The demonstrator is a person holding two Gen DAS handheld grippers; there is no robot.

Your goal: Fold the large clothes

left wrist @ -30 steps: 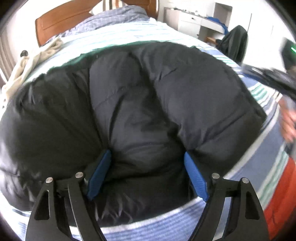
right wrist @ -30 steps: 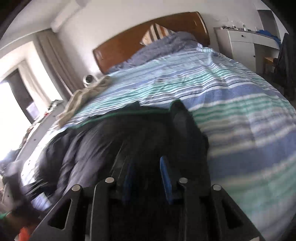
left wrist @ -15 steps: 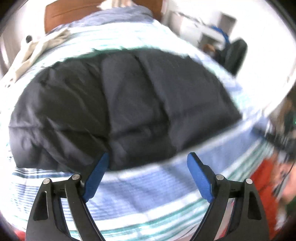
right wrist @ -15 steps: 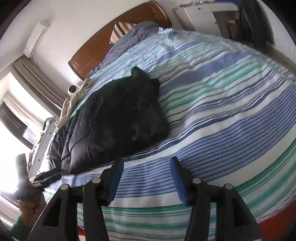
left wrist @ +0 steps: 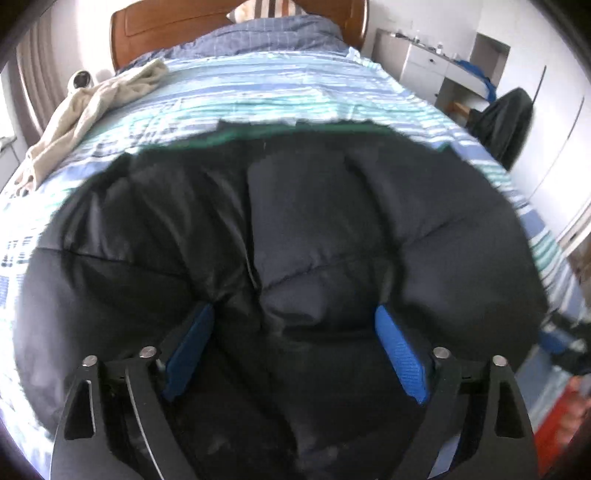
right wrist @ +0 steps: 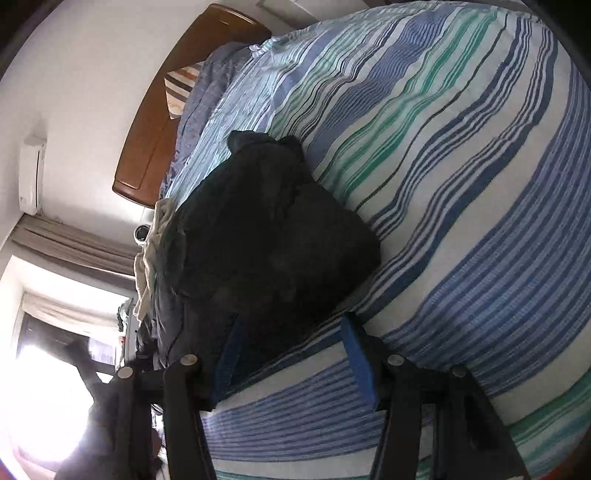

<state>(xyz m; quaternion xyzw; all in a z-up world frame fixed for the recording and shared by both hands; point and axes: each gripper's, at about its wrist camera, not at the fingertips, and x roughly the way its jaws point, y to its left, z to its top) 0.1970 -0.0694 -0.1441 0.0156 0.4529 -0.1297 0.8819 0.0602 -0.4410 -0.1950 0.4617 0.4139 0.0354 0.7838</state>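
Note:
A black puffer jacket (left wrist: 295, 229) lies folded in a thick bundle on the striped bed cover (left wrist: 258, 88). My left gripper (left wrist: 295, 325) is open, its blue pads pressed down into the jacket's near edge, with padding bulging between them. In the right wrist view the jacket (right wrist: 266, 229) lies to the left on the striped cover (right wrist: 461, 184). My right gripper (right wrist: 291, 339) is open and empty, tilted sideways, over the jacket's near right corner and the cover beside it.
A beige garment (left wrist: 85, 114) lies at the bed's far left near the wooden headboard (left wrist: 207, 22). A pillow (left wrist: 266, 7) leans on the headboard. A white cabinet (left wrist: 436, 70) and a dark chair (left wrist: 506, 125) stand to the right. A bright window (right wrist: 48, 369) is on the left.
My left gripper has come back down from above the cover onto the jacket's near edge. My right gripper has rolled sideways and moved closer to the jacket's corner.

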